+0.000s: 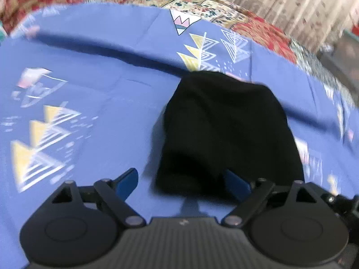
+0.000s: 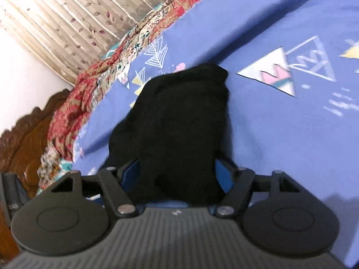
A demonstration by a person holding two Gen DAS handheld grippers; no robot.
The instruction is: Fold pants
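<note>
The black pants (image 1: 226,130) lie in a folded bundle on a blue patterned bedsheet (image 1: 94,71). My left gripper (image 1: 181,179) is open, its blue fingers spread wide; the near edge of the bundle sits between them, closer to the right finger. In the right wrist view the same pants (image 2: 179,123) fill the centre. My right gripper (image 2: 177,174) is open too, and the bundle's near end lies between its blue fingers, partly hiding them. Both views are blurred.
A red and cream floral quilt (image 1: 264,29) borders the sheet's far edge and shows in the right wrist view (image 2: 116,58). A leaf-print curtain (image 2: 67,15) hangs behind. A carved wooden headboard (image 2: 24,134) stands at the left.
</note>
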